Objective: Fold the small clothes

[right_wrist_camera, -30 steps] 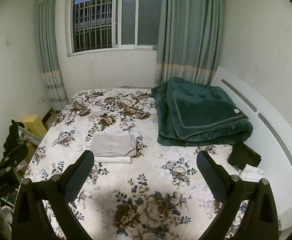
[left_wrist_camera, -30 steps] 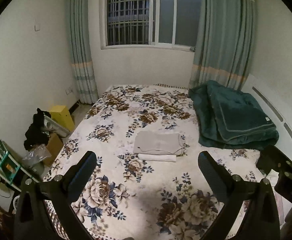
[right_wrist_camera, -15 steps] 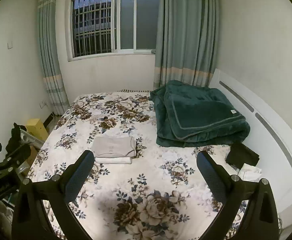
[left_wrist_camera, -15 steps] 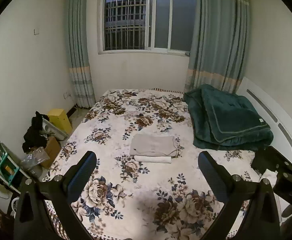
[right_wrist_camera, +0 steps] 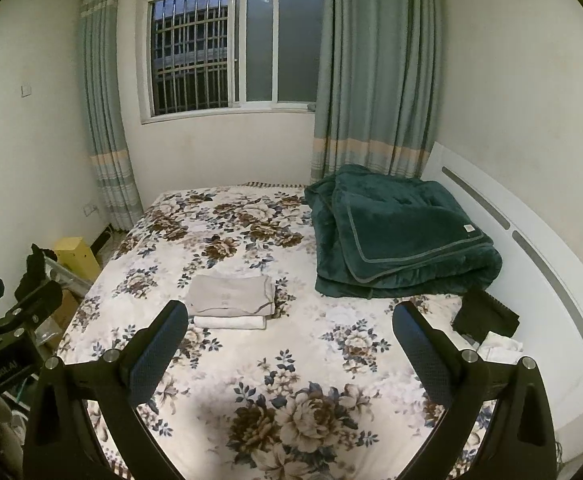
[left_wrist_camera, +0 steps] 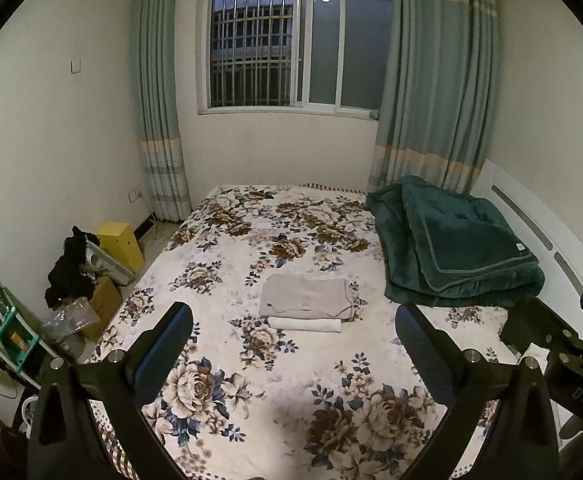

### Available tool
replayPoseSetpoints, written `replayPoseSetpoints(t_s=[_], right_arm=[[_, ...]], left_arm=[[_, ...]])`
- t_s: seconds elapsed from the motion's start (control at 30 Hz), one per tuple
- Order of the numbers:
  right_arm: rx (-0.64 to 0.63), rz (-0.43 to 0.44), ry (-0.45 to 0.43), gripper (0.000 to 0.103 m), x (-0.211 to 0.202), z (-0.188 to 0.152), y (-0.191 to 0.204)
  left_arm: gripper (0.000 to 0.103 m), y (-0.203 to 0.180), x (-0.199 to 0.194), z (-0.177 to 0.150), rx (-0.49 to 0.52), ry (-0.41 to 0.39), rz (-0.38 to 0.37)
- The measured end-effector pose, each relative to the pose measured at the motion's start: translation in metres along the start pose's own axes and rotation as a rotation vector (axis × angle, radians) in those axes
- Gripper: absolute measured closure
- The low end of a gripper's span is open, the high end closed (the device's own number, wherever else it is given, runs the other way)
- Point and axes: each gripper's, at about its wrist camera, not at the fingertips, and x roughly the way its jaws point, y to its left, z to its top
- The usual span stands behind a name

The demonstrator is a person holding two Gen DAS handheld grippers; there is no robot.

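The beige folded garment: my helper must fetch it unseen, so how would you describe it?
On the floral bed, left of the dark green blanket, sits a two-piece stack. The beige folded garment is the upper, larger piece, over a white folded one.

A cream bedspread (left_wrist_camera: 291, 380) printed with large brown and beige roses and dark blue leaves covers the bed, and on it lie a folded plain beige-grey garment (left_wrist_camera: 305, 295) atop a folded white cloth (left_wrist_camera: 304, 324), beside a dark green plush blanket (left_wrist_camera: 457, 246) edged with paler green piping. Grey-green curtains (left_wrist_camera: 427, 80) carry pale peach and cream horizontal bands, a yellow box (left_wrist_camera: 120, 240) stands by the off-white wall (left_wrist_camera: 43, 152), and a black cloth (right_wrist_camera: 485, 314) lies against the white headboard (right_wrist_camera: 539, 240).
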Motion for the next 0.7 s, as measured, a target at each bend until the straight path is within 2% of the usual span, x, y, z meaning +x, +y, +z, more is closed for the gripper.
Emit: replayPoseSetpoints(t_s=[0.7], right_arm=[[-0.004, 0.014, -0.003, 0.0, 0.0041, 0.0047, 0.0032]], left_arm=[[0.0, -0.0029, -0.0055, 0.0005, 0.0, -0.008, 0.001]])
